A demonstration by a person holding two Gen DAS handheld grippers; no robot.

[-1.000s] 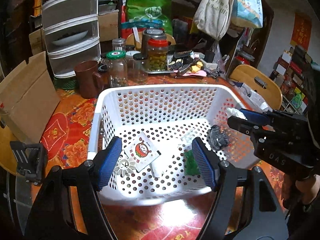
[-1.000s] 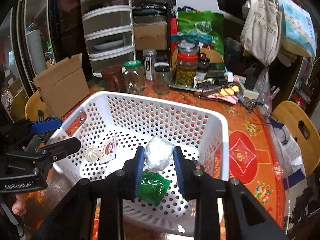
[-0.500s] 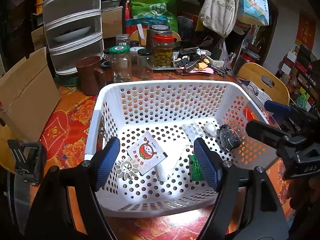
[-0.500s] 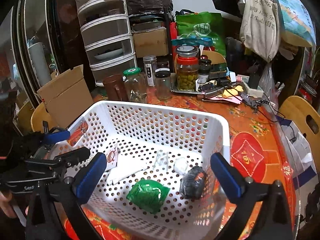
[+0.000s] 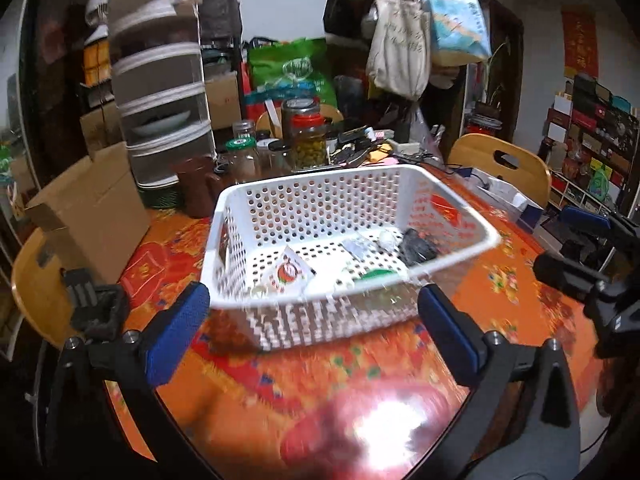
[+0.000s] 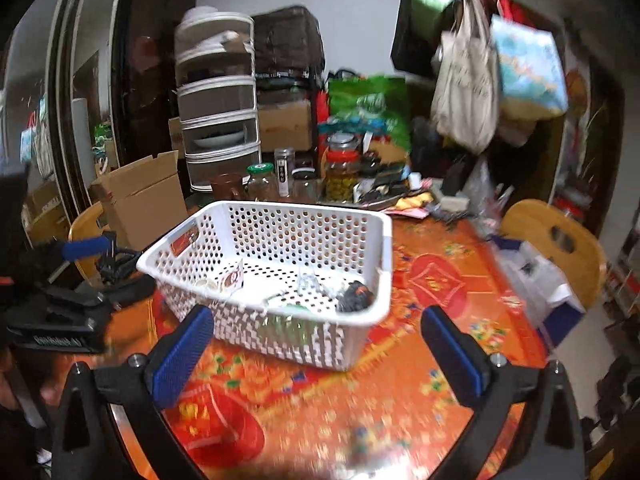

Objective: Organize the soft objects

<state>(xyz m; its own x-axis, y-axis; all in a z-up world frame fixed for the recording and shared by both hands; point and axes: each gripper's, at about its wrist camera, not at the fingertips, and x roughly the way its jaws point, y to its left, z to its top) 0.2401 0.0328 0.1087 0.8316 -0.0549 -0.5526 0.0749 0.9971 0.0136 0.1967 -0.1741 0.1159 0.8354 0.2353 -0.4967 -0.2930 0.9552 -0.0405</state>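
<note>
The table (image 5: 500, 280), under an orange and red patterned cloth, fills the lower part of both views. On it stands the white perforated basket (image 5: 352, 184), in front of a row of jars (image 5: 308, 140), with a cardboard box (image 5: 88, 216) to its left.

Both grippers hang in front of the basket, above the cloth, apart from its near wall. The left gripper (image 5: 312, 328) has its blue-padded fingers (image 5: 176, 332) spread wide and grasps nothing. The right gripper (image 6: 316, 344) is likewise released and empty, its pads (image 6: 182, 356) well apart.

The soft things lie on the basket floor: a white packet (image 5: 286, 272) with a red print at the left, a dark bundle (image 5: 416, 248) at the right, a green pouch (image 5: 376, 274) against the near wall, a crinkled clear bag (image 5: 356, 248) and a small white lump (image 5: 386, 240) between them. All look limp and light; the blur hides finer detail.

Judging by this, the gathering step seems done or close to it, since nothing soft shows loose on the cloth in these frames. The next move calls for a look round the cluttered far side of the table for any leftover piece. If one turns up, it wants a wide-open approach from above and a gentle pinch, as such items crumple and slip.
</note>
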